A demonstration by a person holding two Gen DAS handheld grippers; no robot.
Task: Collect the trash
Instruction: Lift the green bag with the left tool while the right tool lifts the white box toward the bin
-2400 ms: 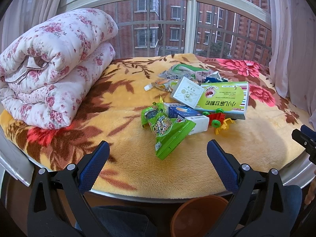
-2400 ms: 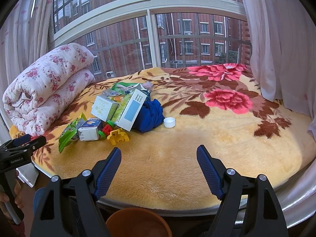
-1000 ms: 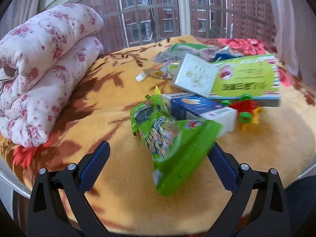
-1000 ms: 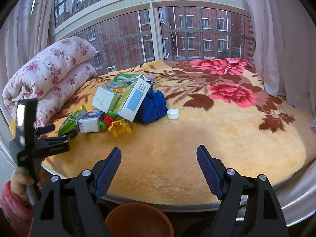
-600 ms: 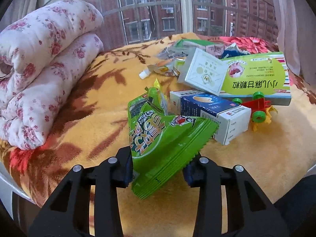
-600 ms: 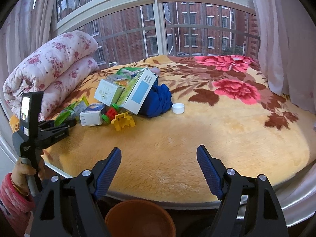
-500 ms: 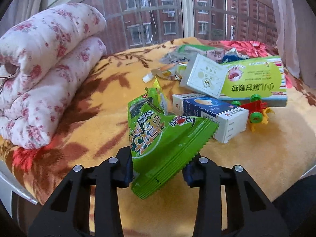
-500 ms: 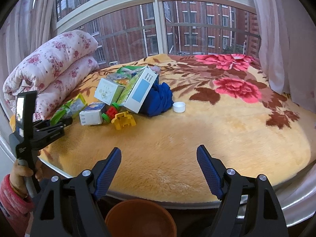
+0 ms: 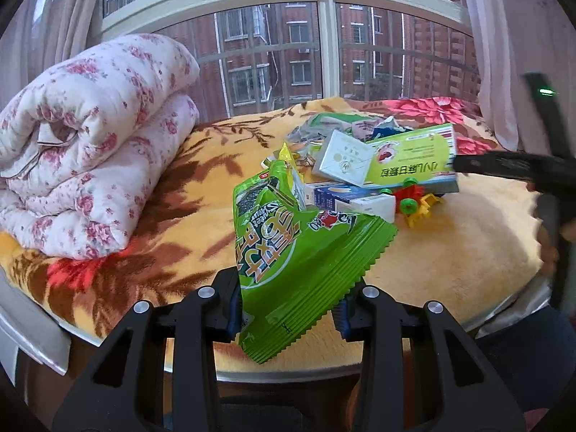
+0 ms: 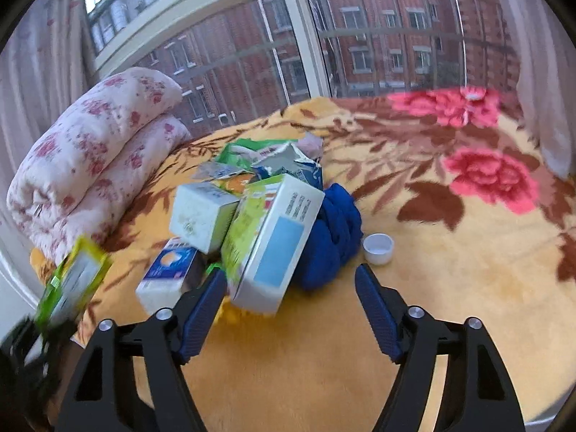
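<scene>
My left gripper (image 9: 288, 302) is shut on a green snack bag (image 9: 298, 252) and holds it tilted above the near edge of the flowered blanket (image 9: 201, 216). The same bag (image 10: 72, 284) appears blurred at the far left of the right wrist view. My right gripper (image 10: 291, 309) hovers low in front of the trash pile, its jaws closing. The lower corner of a large green and white box (image 10: 273, 248) lies just ahead between its fingers, and the pads are not touching it. A small white box (image 10: 201, 219) and a blue and white box (image 10: 169, 273) lean beside it.
A rolled floral quilt (image 9: 90, 151) fills the left. A blue cloth (image 10: 331, 237) and a white cap (image 10: 378, 248) lie right of the boxes. A red and yellow toy (image 9: 414, 201) sits by the pile, with crumpled wrappers (image 10: 273, 158) behind. The barred window (image 9: 324, 54) stands behind.
The left gripper shut on the green bag, lifted it and drew it back from the pile. The right gripper moved forward and left up to the boxes, its jaws narrower.
</scene>
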